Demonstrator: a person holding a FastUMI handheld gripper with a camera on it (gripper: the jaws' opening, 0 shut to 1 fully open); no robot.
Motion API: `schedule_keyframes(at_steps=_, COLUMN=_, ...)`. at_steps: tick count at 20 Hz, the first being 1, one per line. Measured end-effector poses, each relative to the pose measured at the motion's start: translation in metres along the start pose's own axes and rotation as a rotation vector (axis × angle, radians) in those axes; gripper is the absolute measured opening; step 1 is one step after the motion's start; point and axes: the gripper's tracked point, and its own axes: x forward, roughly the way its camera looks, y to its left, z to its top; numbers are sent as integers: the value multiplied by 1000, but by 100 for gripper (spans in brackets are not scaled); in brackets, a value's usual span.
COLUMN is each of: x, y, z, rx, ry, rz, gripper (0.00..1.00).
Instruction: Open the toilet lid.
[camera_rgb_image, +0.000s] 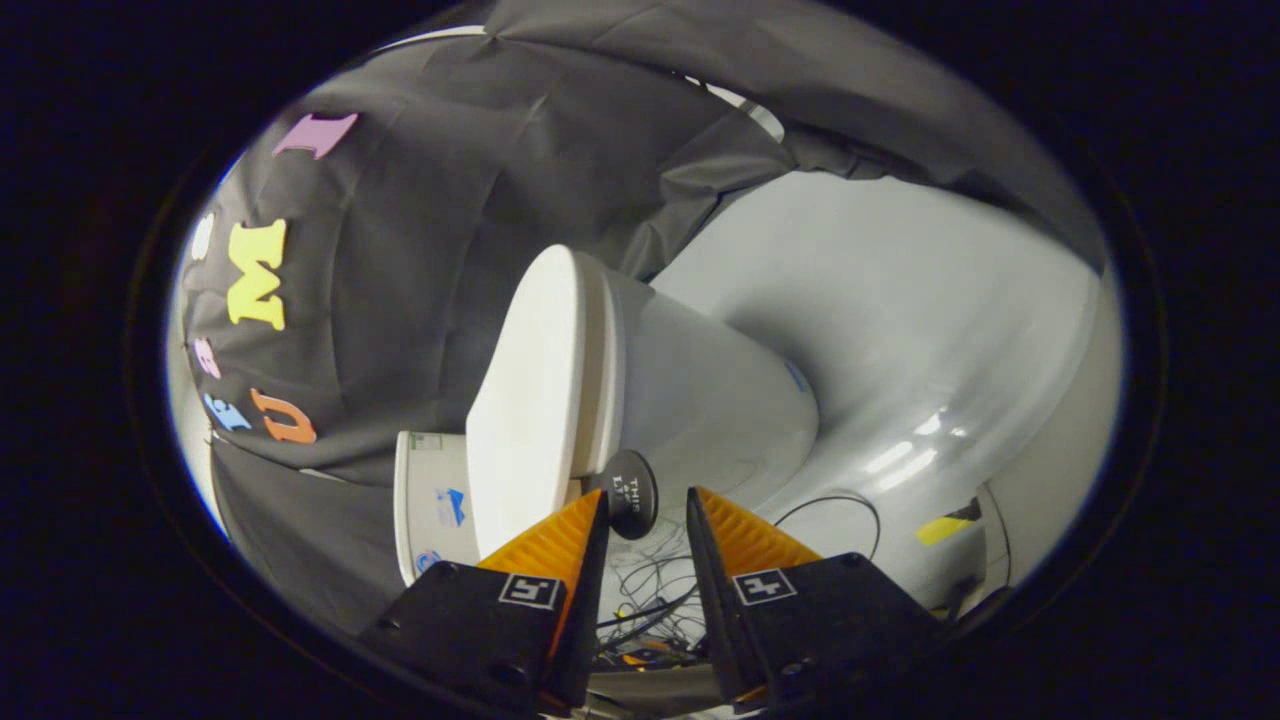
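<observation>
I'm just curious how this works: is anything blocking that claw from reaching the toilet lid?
Nothing visible. The claw is open, and the toilet lid lies just ahead of its fingers, with a small black round tab at the lid's edge by the fingertips.

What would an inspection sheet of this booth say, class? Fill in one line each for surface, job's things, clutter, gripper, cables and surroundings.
Surface: pale glossy floor with light glare on it.
Job's things: white toilet; its lid lies shut against the seat; a small black round tab sits at the lid's edge, just ahead of the fingers.
Clutter: a white box beside the toilet; a yellow tape strip on the floor.
Gripper: gripper open, fingers apart, holding nothing, the tab just beyond the gap.
Cables: a tangle of cables on the floor between the fingers; one black loop beyond it.
Surroundings: black cloth wall behind the toilet.
</observation>
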Motion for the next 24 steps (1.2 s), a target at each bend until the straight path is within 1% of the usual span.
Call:
schedule_keyframes(at_steps=3, x=1, y=7, z=6, rx=35, ry=-12, rz=55, gripper=40)
schedule_keyframes(at_steps=4, x=3, y=7, z=3, rx=45, ry=5, rz=57, gripper=35)
schedule_keyframes(at_steps=6, x=6, y=9, z=-3, rx=39, ry=27, rz=72, gripper=32)
schedule_keyframes(at_steps=8, x=8, y=13, z=1, rx=28, ry=8, rz=86, gripper=28)
schedule_keyframes(at_steps=10, x=6, y=12, z=1, rx=33, ry=0, rz=94, gripper=25)
schedule_keyframes(at_steps=12, x=8, y=11, z=3, rx=65, ry=-10, rz=98, gripper=21)
schedule_keyframes(at_steps=17, x=9, y=15, z=12, rx=140, ry=-90, rz=115, gripper=17)
schedule_keyframes(at_steps=21, x=10, y=17, z=14, rx=160, ry=-114, rz=88, gripper=13)
schedule_keyframes(at_steps=24, x=9, y=19, z=14, rx=142, ry=-123, rz=50, gripper=10)
